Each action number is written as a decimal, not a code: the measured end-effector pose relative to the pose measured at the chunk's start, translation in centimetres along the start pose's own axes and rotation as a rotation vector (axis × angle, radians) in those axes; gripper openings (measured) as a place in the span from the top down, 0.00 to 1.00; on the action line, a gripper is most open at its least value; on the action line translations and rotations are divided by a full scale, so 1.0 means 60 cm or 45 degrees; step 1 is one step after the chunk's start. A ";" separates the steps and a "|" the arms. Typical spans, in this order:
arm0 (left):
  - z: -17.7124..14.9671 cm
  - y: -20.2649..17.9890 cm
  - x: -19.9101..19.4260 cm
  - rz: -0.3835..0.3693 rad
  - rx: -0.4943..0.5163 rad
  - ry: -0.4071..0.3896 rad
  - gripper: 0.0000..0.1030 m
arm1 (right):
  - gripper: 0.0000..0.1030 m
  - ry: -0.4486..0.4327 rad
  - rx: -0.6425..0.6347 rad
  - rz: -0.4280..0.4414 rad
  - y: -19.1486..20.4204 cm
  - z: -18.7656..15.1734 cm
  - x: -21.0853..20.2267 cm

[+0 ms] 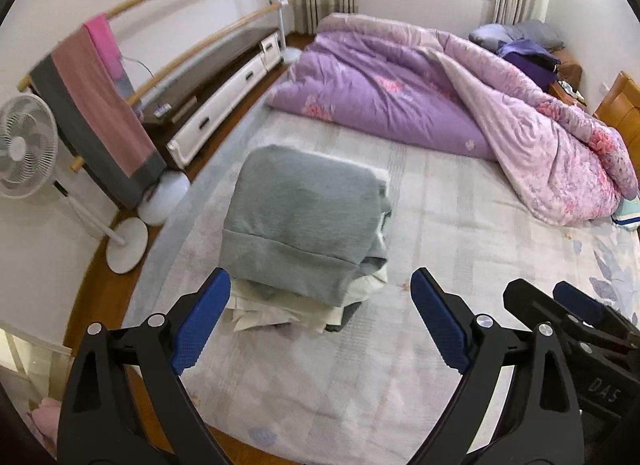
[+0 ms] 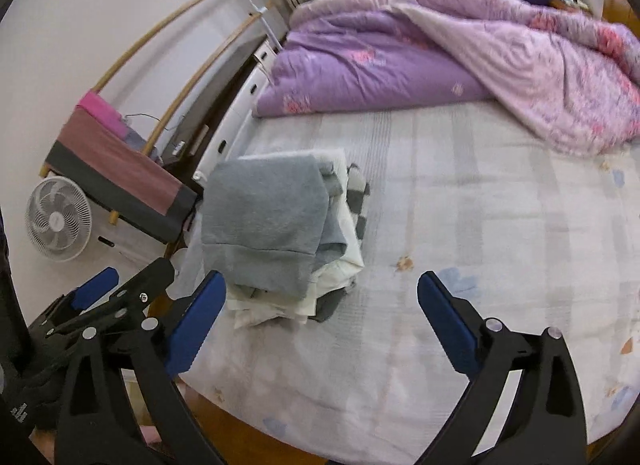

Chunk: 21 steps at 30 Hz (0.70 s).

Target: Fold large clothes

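Note:
A folded grey sweatshirt (image 1: pixel 304 221) (image 2: pixel 264 221) tops a small stack of folded clothes on the bed's pale sheet (image 1: pixel 460 225) (image 2: pixel 480 205), near its left edge. White and dark garments (image 1: pixel 280 311) (image 2: pixel 280 305) poke out beneath it. My left gripper (image 1: pixel 320 281) hovers above the stack's near side, open, with nothing between its blue pads (image 1: pixel 200 325). My right gripper (image 2: pixel 320 281) hangs beside it to the right, also open and empty. Each gripper shows in the other's view: the right gripper (image 1: pixel 536 293) at the lower right, the left gripper (image 2: pixel 138 271) at the lower left.
A bunched purple-and-pink quilt (image 1: pixel 420 93) (image 2: pixel 440 61) fills the far half of the bed, with pillows (image 1: pixel 516 35) behind it. Left of the bed stand a white fan (image 1: pixel 24 145), a rail draped with towels (image 1: pixel 100 105) and a low cabinet (image 1: pixel 216 105). Wooden floor (image 1: pixel 96 297) borders the mattress.

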<state>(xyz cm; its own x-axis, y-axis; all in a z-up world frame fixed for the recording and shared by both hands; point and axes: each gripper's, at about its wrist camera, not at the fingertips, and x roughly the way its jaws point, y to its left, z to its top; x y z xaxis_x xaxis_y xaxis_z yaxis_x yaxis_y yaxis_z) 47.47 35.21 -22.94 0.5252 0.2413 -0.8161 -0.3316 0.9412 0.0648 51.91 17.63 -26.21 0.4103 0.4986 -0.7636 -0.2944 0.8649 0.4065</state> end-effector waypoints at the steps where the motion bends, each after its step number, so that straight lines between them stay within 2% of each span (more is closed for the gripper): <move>1: -0.006 -0.013 -0.024 -0.005 -0.012 -0.018 0.11 | 0.09 -0.013 -0.014 0.016 -0.008 -0.003 -0.025; 6: -0.043 -0.077 -0.134 -0.017 -0.051 -0.103 0.11 | 0.09 -0.073 -0.093 0.048 -0.048 -0.018 -0.152; 13: -0.088 -0.172 -0.276 -0.033 -0.083 -0.196 0.11 | 0.09 -0.175 -0.189 0.032 -0.099 -0.045 -0.314; 21: -0.113 -0.237 -0.401 -0.073 -0.035 -0.273 0.10 | 0.08 -0.305 -0.216 -0.017 -0.121 -0.084 -0.464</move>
<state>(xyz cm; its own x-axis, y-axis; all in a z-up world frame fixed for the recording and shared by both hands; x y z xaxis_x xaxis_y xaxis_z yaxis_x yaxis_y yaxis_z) 34.26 14.44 -8.12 0.6975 0.2355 -0.6768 -0.3165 0.9486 0.0039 38.28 -2.83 -10.45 0.6015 0.5041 -0.6197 -0.4194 0.8595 0.2921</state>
